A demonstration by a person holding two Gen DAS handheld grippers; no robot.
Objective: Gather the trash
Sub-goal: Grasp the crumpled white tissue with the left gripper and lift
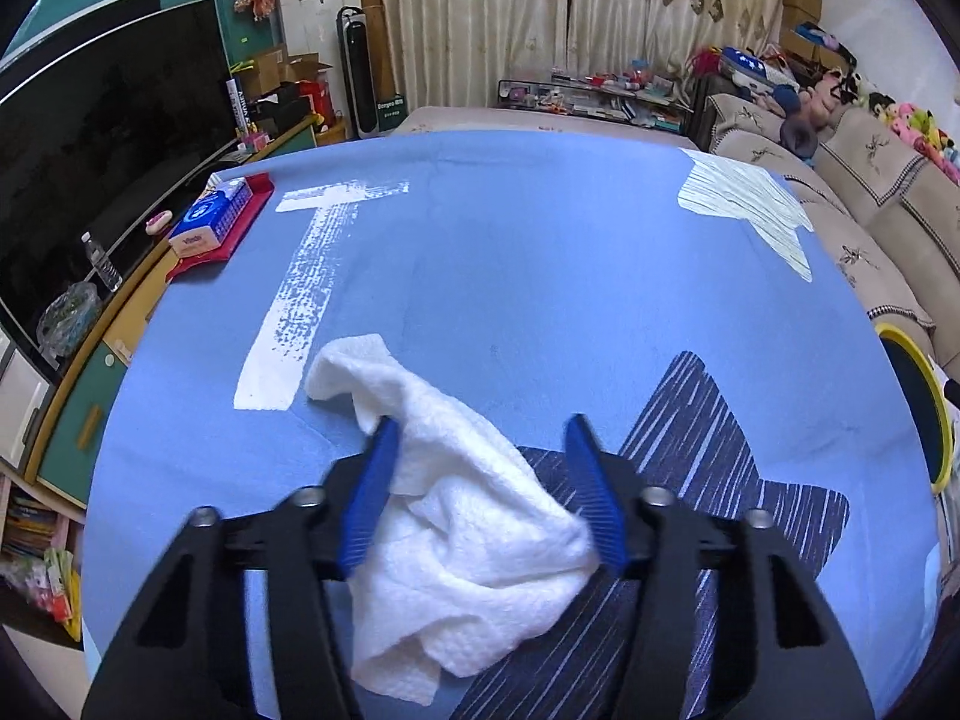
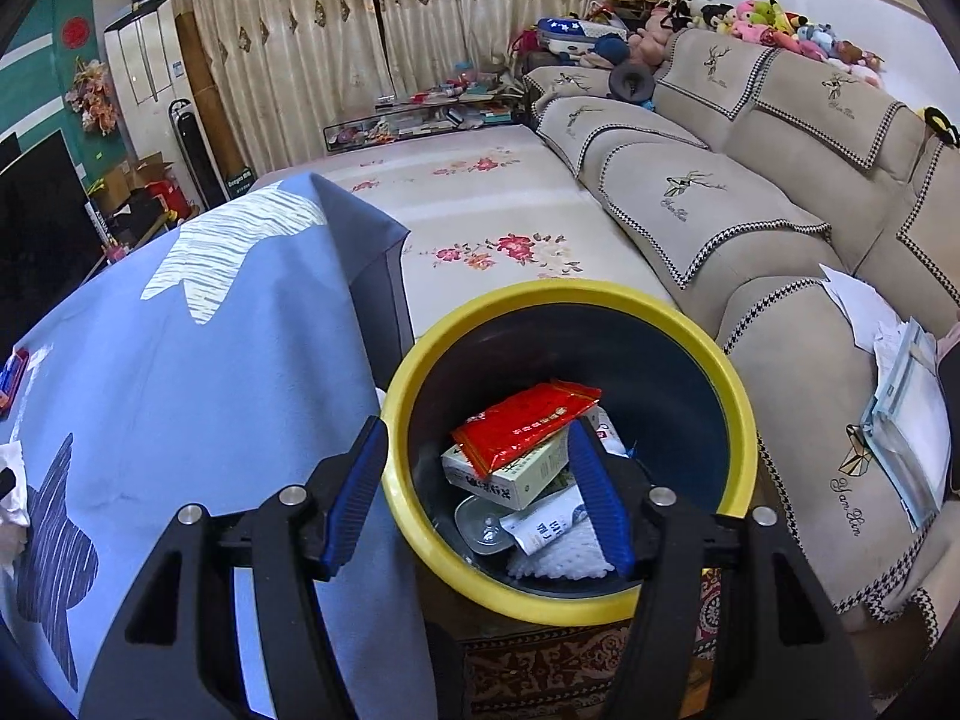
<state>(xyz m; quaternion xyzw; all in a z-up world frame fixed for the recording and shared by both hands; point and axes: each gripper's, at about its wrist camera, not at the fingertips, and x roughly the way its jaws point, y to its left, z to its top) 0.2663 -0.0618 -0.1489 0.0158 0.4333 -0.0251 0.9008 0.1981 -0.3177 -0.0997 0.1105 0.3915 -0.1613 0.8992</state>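
A crumpled white tissue (image 1: pixel 456 498) lies on the blue tablecloth (image 1: pixel 510 276). My left gripper (image 1: pixel 480 438) is open, its blue fingers standing on either side of the tissue, close to it. My right gripper (image 2: pixel 474 438) is open and empty, hovering over the yellow-rimmed dark trash bin (image 2: pixel 744 420). The bin holds a red packet (image 2: pixel 522 426), a white-green box (image 2: pixel 516 474), a white wrapper and other trash. The tissue shows at the far left edge of the right wrist view (image 2: pixel 12 492).
A red tray with a blue tissue pack (image 1: pixel 210 222) sits at the table's far left corner. The bin's rim (image 1: pixel 936 420) shows past the table's right edge. A beige sofa (image 2: pixel 750 228) with papers stands right of the bin. A TV cabinet (image 1: pixel 72 360) runs along the left.
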